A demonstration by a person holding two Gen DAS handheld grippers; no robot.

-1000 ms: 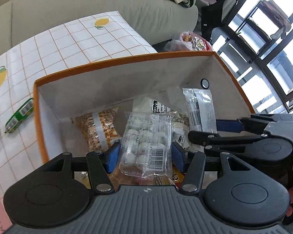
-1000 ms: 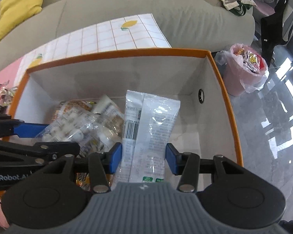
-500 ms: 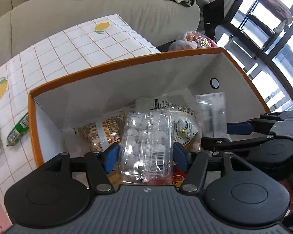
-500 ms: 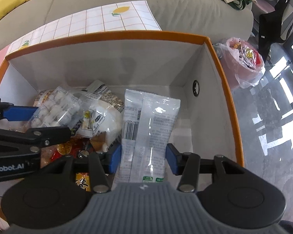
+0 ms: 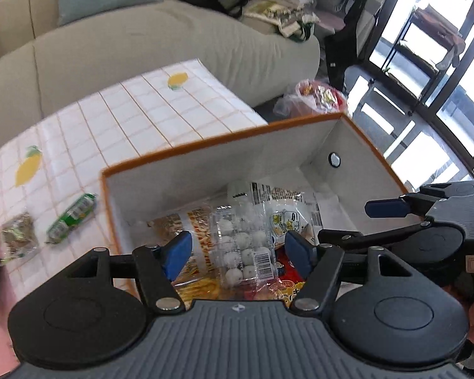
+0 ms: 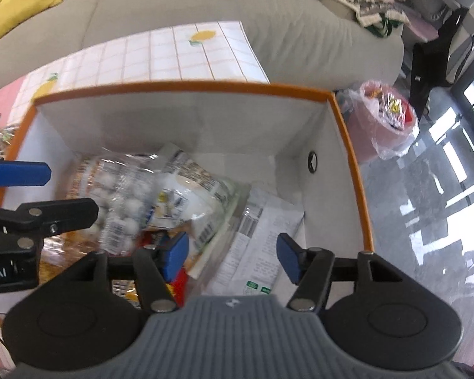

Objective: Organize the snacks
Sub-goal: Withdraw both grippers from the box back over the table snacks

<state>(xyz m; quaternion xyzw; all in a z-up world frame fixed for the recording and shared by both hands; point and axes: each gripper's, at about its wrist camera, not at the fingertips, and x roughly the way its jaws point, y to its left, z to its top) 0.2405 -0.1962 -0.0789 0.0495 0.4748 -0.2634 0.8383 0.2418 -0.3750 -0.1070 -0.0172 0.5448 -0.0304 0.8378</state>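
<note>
A: Both our grippers hang over the orange-rimmed white fabric box [image 6: 350, 145]. Our left gripper [image 5: 238, 254] has just been opening; its blue pads stand spread, clear of the clear packet of white round sweets [image 5: 243, 246], which lies in the box on the other bags.

B: Our right gripper [image 6: 229, 257] has just been opening too, and the white flat sachet with a barcode [image 6: 262, 240] lies loose below it by the right wall, pressed by neither pad.

A: The pile looks heaped. If we pull out carelessly, a pad could snag crinkly film and drag a packet back up.

B: And the green wrapped roll [image 5: 72, 218] and the brown speckled packet [image 5: 19, 235] wait on the lemon-print checked tablecloth [image 5: 136, 120]. Reaching across, we might knock the light box wall.
</note>
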